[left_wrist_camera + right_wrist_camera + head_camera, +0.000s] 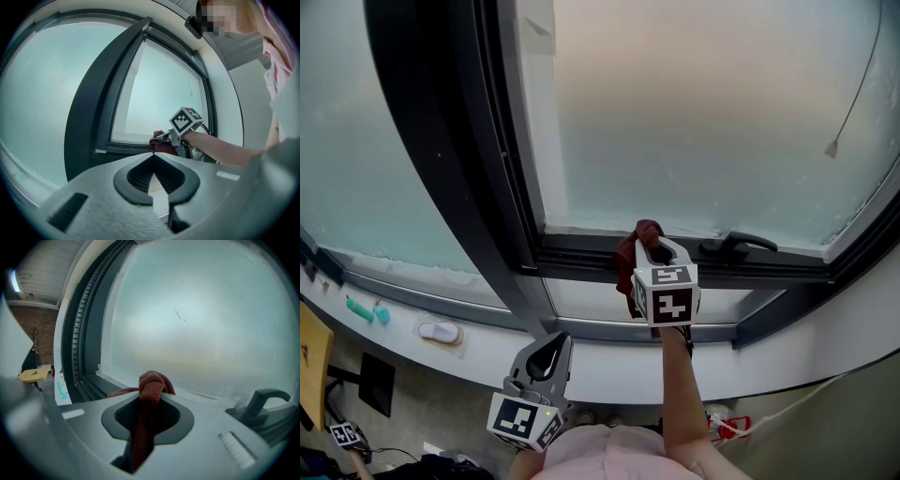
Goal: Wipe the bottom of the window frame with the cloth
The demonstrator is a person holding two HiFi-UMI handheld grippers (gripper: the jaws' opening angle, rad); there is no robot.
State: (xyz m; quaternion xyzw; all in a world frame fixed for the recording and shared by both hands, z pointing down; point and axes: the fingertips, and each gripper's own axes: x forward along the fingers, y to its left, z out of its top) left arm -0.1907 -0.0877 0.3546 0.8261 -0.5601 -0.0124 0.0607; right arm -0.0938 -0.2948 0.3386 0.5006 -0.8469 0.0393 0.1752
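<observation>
I seem to be in an office or workroom, though I can't tell which. I see a tall frosted window (694, 112) in a dark metal frame (450, 141) with a lever handle (737, 245). Small things lie on its deep white sill (609, 361), loose cables (741, 427) trail on the grey floor (441, 412), and a yellow table (309, 366) stands nearby.

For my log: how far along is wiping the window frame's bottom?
Done: the dark red cloth is gripped in the right gripper. In hand: it is pressed on the dark bottom frame rail, left of the black handle. Left: wiped stretches cannot be told apart, so presumably the whole rail. The left gripper is shut, empty.
</observation>
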